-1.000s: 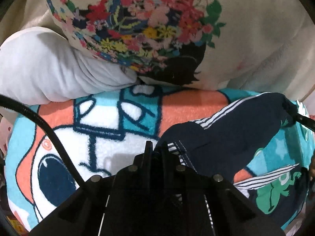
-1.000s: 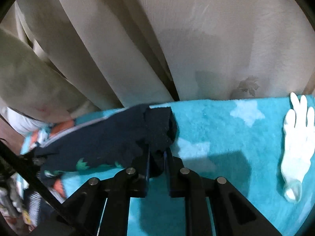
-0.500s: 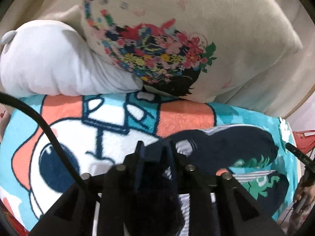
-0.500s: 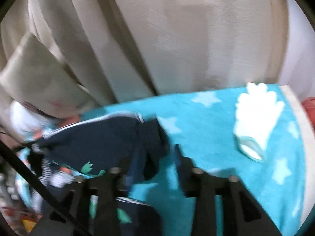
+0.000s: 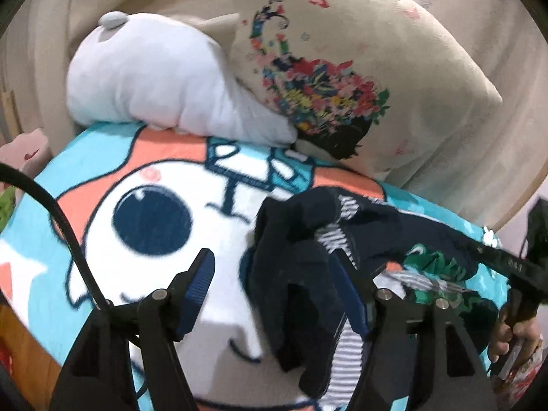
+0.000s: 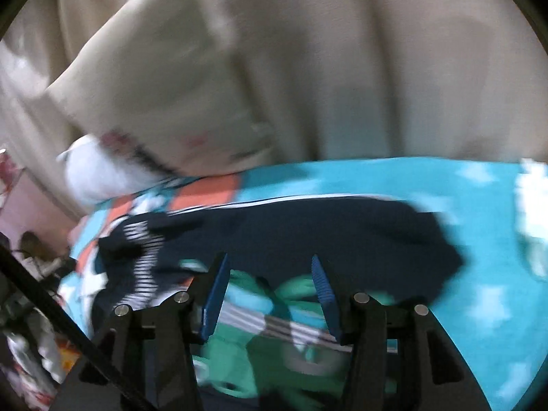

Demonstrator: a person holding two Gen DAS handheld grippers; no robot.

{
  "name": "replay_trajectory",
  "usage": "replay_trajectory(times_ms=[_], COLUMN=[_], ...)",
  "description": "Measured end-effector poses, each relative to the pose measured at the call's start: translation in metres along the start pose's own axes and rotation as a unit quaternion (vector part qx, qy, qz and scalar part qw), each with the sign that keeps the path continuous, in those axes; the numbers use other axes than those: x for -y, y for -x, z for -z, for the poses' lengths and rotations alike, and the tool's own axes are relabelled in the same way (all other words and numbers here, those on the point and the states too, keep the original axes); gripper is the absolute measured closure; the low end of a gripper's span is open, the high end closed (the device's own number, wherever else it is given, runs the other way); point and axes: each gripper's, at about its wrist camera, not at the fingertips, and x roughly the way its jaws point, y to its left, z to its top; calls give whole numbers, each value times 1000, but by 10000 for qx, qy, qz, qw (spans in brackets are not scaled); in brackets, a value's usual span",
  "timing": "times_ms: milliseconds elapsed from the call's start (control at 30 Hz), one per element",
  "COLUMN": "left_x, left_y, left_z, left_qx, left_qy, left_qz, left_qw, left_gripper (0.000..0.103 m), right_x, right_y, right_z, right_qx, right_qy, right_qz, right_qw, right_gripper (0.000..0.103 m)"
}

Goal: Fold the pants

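- Pants (image 5: 376,239) lie bunched on the blanket (image 5: 102,178), lower right of frame, mid-fold.
- Left gripper (image 5: 274,294) is opening, letting cloth drop free.
- Right gripper (image 6: 270,294) stands spread, pinching nothing.

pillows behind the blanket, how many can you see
2. A white plush pillow lies at the blanket's far left edge; a beige pillow with a flower print leans beside it to the right, partly overlapping it. More may be hidden out of frame.
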Motion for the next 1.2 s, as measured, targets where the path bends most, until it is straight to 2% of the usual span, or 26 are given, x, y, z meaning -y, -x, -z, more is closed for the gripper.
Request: replay_trajectory(times_ms=[100, 200, 233, 400, 700, 900, 1200], left_x=[-1, -3, -3, 0, 2, 9, 29], left_y=[5, 9, 10, 10, 12, 13, 9], left_z=[9, 13, 15, 19, 23, 24, 27], left_qx=[150, 261, 290, 383, 462, 457, 394], left_qy=[-53, -170, -223, -441, -542, -603, -848], left_qz=[-261, -454, -509, -668, -981, -1065, -1098], left_qw=[9995, 9985, 9980, 9961, 9926, 9914, 9895], left_gripper=[35, 35, 35, 34, 34, 34, 34], right_x=[-16, -10, -7, -13, -14, -22, -9], right_y=[-39, -72, -74, -65, -53, -43, -29], right_z=[-1, 8, 10, 18, 34, 37, 36], right_qx=[-322, -751, -748, -798, -897, -831, -693], right_qy=[-218, -591, -601, -256, -143, 37, -54], right_qz=[-418, -445, -448, -379, -461, -498, -531], right_qw=[9984, 9944, 9944, 9958, 9948, 9953, 9962], right_gripper=[50, 50, 50, 47, 44, 43, 43])
